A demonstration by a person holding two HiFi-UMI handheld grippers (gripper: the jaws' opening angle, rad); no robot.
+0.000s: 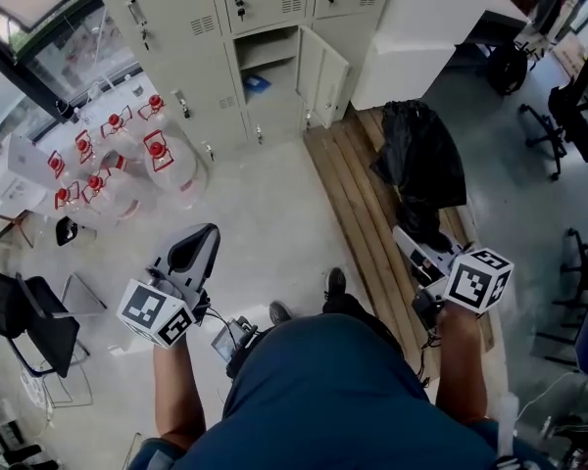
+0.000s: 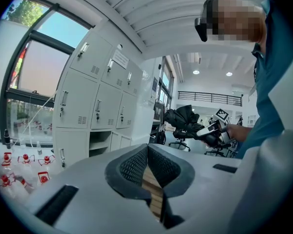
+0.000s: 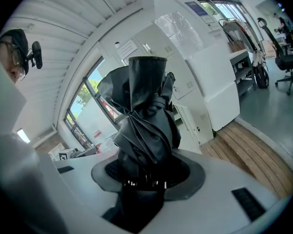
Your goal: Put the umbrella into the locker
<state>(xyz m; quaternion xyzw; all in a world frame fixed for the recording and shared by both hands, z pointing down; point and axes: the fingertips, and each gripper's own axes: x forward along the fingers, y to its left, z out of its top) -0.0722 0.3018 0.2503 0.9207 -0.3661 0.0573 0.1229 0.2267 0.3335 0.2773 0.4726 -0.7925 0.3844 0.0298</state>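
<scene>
**A:** First entry, the umbrella?

**B:** Umbrella point(image 3: 144, 126): black, folded, loosely bunched. Its lower end is clamped between the fingers of the right gripper point(image 1: 412, 243). It is held above the wooden planks point(image 1: 358, 189), well apart from the locker.

**A:** Locker?

**B:** Locker point(image 1: 274, 96): grey, one low compartment open, with its door point(image 1: 325, 78) swung out. No umbrella inside.

**A:** Left gripper?

**B:** Left gripper point(image 2: 146, 165): fingers together, nothing between them.

**A:** Status of the task?

**B:** Pickup looks complete. Three steps remain, as I judge it: carry the umbrella to the open compartment, set it inside, and let go.
</scene>
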